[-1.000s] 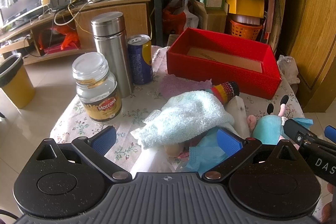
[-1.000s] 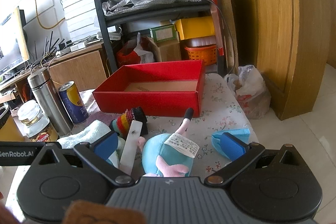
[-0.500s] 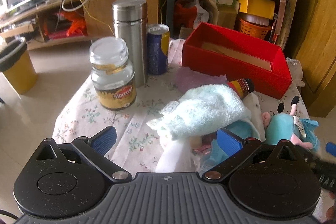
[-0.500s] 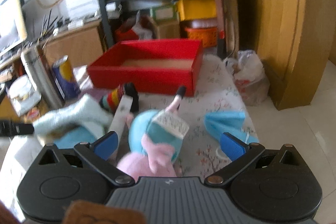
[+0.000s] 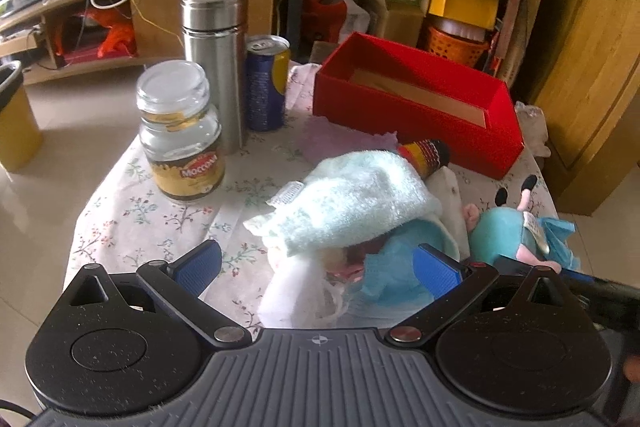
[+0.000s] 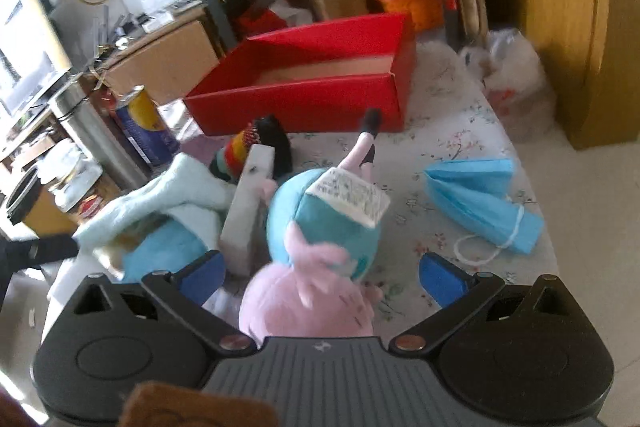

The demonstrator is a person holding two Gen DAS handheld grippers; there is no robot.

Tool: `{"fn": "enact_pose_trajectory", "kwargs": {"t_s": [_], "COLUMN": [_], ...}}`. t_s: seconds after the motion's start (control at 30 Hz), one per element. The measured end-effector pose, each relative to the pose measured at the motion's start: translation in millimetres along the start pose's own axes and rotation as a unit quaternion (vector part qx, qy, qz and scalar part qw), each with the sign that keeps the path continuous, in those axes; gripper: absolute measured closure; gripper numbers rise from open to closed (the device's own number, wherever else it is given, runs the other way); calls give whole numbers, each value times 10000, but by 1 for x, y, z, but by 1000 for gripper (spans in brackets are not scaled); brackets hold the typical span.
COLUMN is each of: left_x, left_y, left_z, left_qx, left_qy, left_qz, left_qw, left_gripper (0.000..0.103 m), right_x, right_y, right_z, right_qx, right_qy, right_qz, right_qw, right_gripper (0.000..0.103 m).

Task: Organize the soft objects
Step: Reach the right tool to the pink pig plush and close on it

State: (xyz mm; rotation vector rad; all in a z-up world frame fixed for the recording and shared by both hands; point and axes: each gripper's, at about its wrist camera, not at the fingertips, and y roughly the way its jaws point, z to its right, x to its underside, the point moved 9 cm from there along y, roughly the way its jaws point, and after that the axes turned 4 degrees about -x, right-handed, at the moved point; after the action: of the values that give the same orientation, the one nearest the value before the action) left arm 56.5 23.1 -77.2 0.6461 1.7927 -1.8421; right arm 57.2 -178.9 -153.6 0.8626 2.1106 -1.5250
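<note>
My left claw (image 5: 318, 265) hangs wide open above the near edge of the surface (image 5: 132, 211), its blue pads bracketing a heap of soft things without touching them. On top of that heap lies a pale mint towel (image 5: 352, 199), draped over something blue and a bit of white cloth. My right claw (image 6: 320, 275) is spread open too, and the pink-and-teal plush toy (image 6: 320, 247) lies between its pads, its pink end close to the claw body; I cannot tell whether either pad touches it. Just right of the toy, a folded blue face mask (image 6: 480, 191) lies flat on the floral cloth. Beyond the toy a striped sock (image 6: 248, 151) sits just in front of the red box (image 6: 304, 103), which stands open at the far side. To the far left stand a coffee jar (image 5: 180, 131), a steel flask (image 5: 214, 59) and a blue can (image 5: 266, 83).
</note>
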Motion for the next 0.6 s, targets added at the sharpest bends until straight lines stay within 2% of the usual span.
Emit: {"fn": "enact_pose_trajectory", "kwargs": {"t_s": [0.03,0.1,0.17,0.3,0.5,0.6], "left_x": [0,-1,-2,-3,-15,-23], "left_y": [0,0,1,4,-3,-6], "left_z": [0,-6,-13,-26,-36,-33], "left_qx": [-2,-43,-98,-136,-146,77], "left_qy": [25,5,-53,-243,-224,-131], "left_qz": [2,36,36,-14,215,328], "left_qw": [10000,10000,9999,9996,9994,9993], "left_gripper": [6,6,6,6,6,6], "right_x": [1,9,17,13,15,11], "right_y": [8,23,36,43,26,11], "right_z": [-1,-3,-2,-5,-1,3], "right_qx": [14,-95,-240,-216,-769,-983], "right_qy": [-9,113,338,193,693,969], "right_qz": [-127,-494,-792,-757,-814,-757], "right_qw": [9999,9987,9960,9967,9913,9875], "right_gripper": [32,49,57,59,61,61]}}
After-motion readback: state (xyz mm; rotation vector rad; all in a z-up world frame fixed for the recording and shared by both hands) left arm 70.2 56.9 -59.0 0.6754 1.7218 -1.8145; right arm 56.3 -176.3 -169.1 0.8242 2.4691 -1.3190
